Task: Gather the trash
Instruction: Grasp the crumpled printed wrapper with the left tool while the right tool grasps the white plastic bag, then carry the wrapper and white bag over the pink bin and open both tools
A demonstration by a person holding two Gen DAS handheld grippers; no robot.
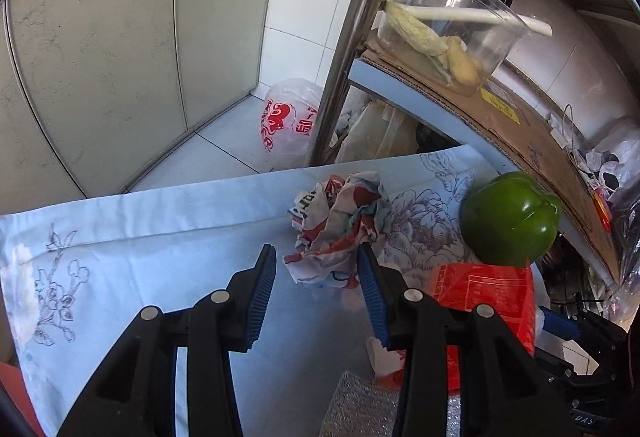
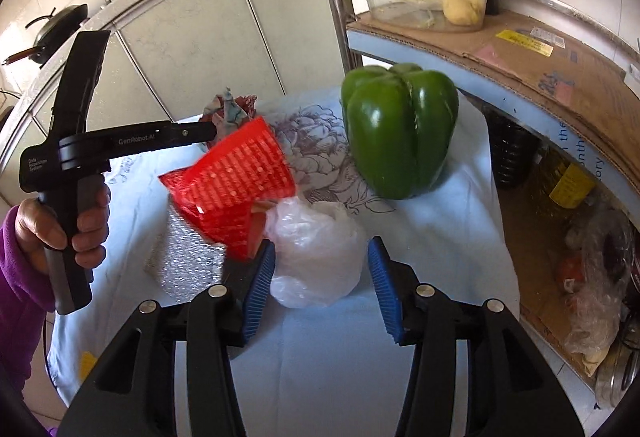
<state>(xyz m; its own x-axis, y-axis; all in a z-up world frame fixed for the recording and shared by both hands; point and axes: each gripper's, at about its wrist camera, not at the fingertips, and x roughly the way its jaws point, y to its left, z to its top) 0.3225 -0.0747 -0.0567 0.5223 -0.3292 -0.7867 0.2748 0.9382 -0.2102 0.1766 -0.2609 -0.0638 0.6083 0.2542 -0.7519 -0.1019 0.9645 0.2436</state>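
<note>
A crumpled printed paper ball (image 1: 340, 225) lies on the pale blue cloth (image 1: 160, 237). My left gripper (image 1: 317, 251) stands open right at the ball. Its right pad is against the paper's edge and its left pad is apart from it. In the right wrist view a crumpled clear plastic bag (image 2: 316, 253) sits between the fingers of my right gripper (image 2: 322, 243), which is open with a gap at the right pad. A hand (image 2: 80, 229) in a purple sleeve holds the left gripper's handle, and its tips are hidden behind a red mesh basket (image 2: 236, 189).
A green bell pepper (image 2: 400, 133) stands on the cloth beyond the bag. Silver bubble wrap (image 2: 188, 265) lies under the tilted red basket. A metal rack (image 1: 352, 49) with cardboard shelves and a clear jug (image 1: 456, 25) stands to the right. A printed plastic bag (image 1: 288, 121) lies on the floor.
</note>
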